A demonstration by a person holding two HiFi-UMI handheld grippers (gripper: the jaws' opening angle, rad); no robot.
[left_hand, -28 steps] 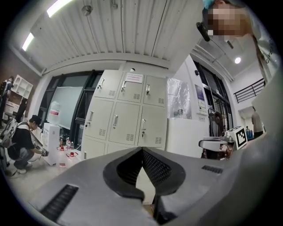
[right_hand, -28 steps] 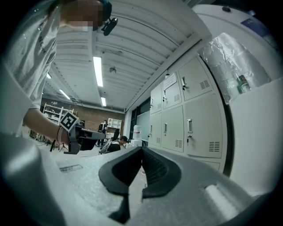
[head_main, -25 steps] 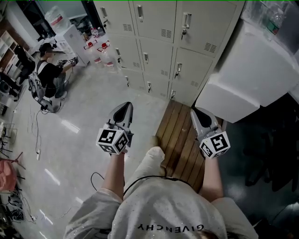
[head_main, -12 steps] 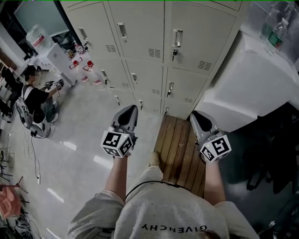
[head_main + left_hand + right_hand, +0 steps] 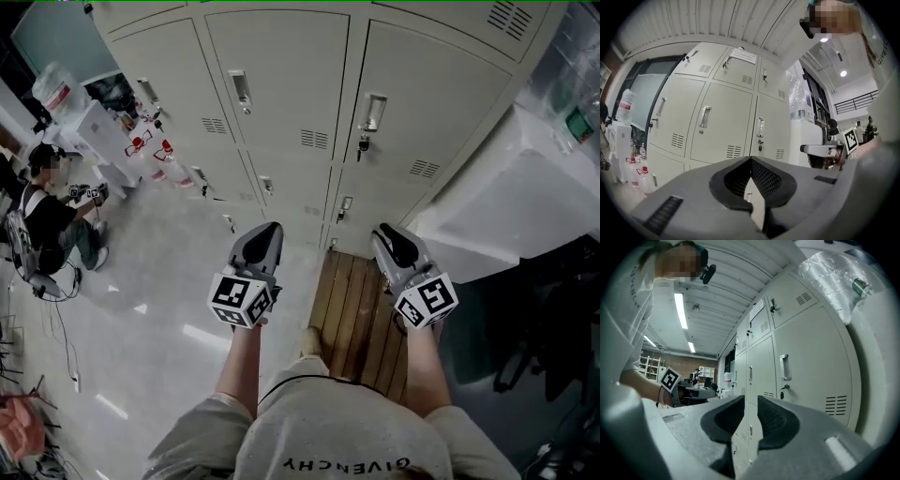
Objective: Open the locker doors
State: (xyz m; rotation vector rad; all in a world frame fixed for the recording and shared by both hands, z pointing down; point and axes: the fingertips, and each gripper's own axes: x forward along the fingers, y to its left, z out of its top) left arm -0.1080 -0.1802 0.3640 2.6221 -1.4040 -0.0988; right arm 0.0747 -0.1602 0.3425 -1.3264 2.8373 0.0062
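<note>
A bank of beige metal lockers (image 5: 291, 103) fills the top of the head view, every door closed. The right-hand door (image 5: 441, 103) has a recessed handle (image 5: 373, 111) with a key under it; the middle door (image 5: 281, 75) has its handle (image 5: 240, 89). My left gripper (image 5: 267, 231) points at the lockers from some way off, its jaws shut and empty (image 5: 750, 159). My right gripper (image 5: 384, 232) is held level with it. Its jaws (image 5: 751, 400) are opening, with a narrow gap and nothing between them. The right gripper view shows a door handle (image 5: 784, 366) ahead.
A wooden slatted board (image 5: 356, 300) lies on the floor under my right gripper. A large white box (image 5: 487, 216) stands at the right against the lockers. At the left a person (image 5: 42, 216) sits near red-capped bottles (image 5: 150, 150), with cables on the floor.
The view has closed in on the lockers, which now fill the top. Both grippers have come nearer the doors.
</note>
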